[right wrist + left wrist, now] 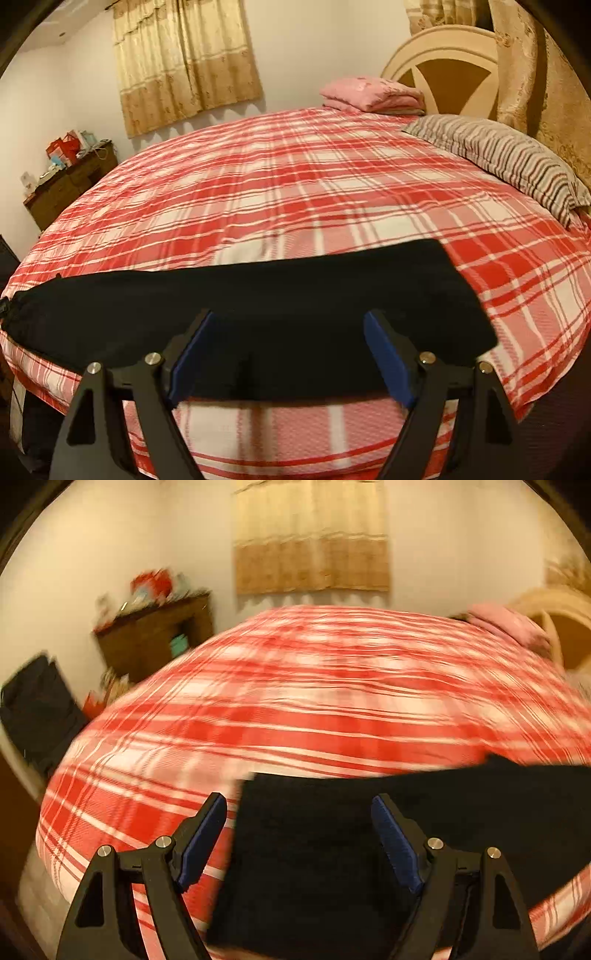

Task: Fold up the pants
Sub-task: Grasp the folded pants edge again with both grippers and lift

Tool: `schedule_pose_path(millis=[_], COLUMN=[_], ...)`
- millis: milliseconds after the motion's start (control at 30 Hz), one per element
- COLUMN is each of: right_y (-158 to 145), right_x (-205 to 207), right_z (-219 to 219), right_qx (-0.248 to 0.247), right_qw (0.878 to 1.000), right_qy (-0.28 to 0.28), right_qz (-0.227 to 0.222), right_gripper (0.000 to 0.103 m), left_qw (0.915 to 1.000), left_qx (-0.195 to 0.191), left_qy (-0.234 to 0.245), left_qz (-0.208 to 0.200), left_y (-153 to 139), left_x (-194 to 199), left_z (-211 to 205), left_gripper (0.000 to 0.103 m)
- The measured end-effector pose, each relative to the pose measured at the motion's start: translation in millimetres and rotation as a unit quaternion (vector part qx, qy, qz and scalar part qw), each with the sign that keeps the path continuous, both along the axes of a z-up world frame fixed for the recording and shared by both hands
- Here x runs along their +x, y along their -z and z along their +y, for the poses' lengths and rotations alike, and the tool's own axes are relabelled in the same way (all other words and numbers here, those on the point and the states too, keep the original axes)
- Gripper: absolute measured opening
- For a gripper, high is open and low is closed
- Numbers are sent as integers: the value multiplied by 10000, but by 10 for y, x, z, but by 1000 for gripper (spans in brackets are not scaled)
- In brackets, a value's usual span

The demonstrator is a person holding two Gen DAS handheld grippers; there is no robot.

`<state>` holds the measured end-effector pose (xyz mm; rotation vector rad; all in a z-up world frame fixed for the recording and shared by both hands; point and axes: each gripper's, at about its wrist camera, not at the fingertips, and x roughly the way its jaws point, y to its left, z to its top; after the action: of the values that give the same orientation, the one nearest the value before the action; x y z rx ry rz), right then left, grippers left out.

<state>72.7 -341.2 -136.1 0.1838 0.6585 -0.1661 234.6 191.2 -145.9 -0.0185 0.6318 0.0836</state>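
Black pants (pixel 258 306) lie flat as a long band across the near edge of a bed with a red and white plaid cover (pixel 295 192). In the left wrist view the pants (pixel 332 849) show their left end, blurred by motion. My left gripper (pixel 299 805) hangs open above that left end, nothing between its blue pads. Over the middle of the band my right gripper (pixel 288 321) is open too, holding nothing. Both point down at the cloth from the near side of the bed.
A striped pillow (pixel 509 162) and a folded pink blanket (pixel 369 94) lie at the head of the bed by a round headboard (pixel 443 55). A brown cabinet (pixel 66 188) with clutter stands at the far left wall. Curtains (pixel 184 62) hang behind.
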Motion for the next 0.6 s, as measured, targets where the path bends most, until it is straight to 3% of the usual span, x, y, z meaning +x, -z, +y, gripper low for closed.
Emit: schedule_pose_path(millis=[100,167,267,333,367,400,433,533,600], right_y=[-7,5,7,12,16,23,24,-6,-60], right_x=[7,9,4,-1,1,-3,-8,-43,-88], right_z=[54,36,32,10,-4,-13,-23,-62,-111], right_qx=[-116,-88,-63,-46,-25,-7,13,40,62], right_qw=[9999,10000,9999,9999,9999,9998,9998,9994,9986], right_qy=[-4,9,76,134,151,160,178,273,391], right_qz=[-23,-19,-25,-49,-62,-68,-90,-208,-355], right_gripper=[84,84,84,84,84,84,84,84,84], left_qw=[9973,9926,9958,9974,9977,9977,9970,9984,9991], left_qx=[-615,-1101,-709,-379,-236,-122,-292,-27,-149], left_qy=[-49,173,315,308,287,321,429,395,320], left_qz=[396,480,491,535,562,593,582,408,224], left_y=[156,273,319,338,336,315,283,163,45], left_x=[195,246,238,229,239,236,217,153,139], left_z=[288,333,110,1,-43,-30,-14,-39,15], left_gripper=[81,81,81,75,56,30,23,22,22])
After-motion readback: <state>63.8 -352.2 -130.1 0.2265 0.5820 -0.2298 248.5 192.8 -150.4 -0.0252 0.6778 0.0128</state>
